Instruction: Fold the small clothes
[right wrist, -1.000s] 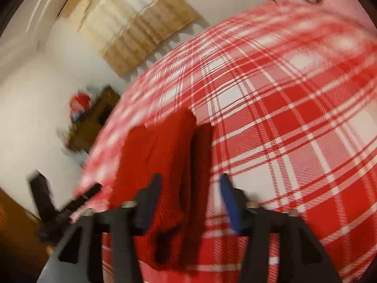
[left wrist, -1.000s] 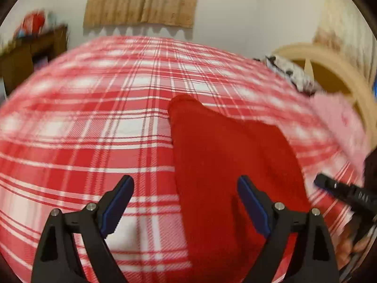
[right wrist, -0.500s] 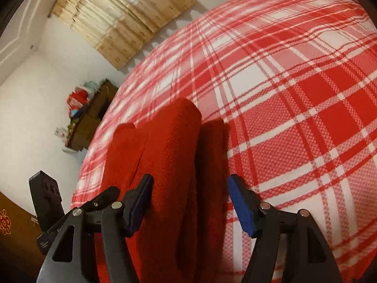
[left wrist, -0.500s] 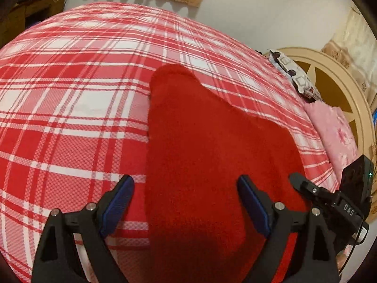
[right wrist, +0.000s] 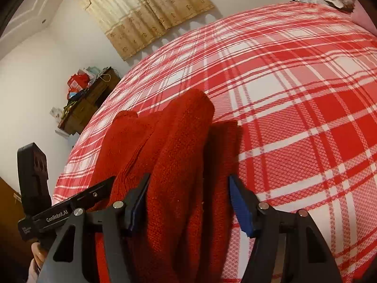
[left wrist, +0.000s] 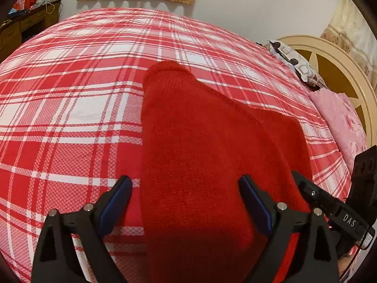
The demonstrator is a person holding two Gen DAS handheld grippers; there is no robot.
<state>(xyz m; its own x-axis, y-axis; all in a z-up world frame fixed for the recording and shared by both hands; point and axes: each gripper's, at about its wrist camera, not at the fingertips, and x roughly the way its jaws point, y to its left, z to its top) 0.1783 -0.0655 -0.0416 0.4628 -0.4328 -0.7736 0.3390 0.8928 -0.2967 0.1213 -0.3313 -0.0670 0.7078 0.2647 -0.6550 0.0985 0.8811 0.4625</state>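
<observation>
both the left gripper (left wrist: 185, 192) and right gripper (right wrist: 189, 194) hang with fingers wide apart over the red knit (left wrist: 207, 155), gripping nothing; checked bedspread (left wrist: 70, 89), tan curtain (right wrist: 141, 11).

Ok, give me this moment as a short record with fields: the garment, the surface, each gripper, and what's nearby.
garment: red knit garment, lying on the bed, partly folded with one sleeve laid over it
surface: red and white plaid bedsheet
left gripper: open, jaws astride the garment's near edge
right gripper: open, jaws astride the folded sleeve
nearby: pink pillow, patterned pillow, wooden cabinet, curtain
</observation>
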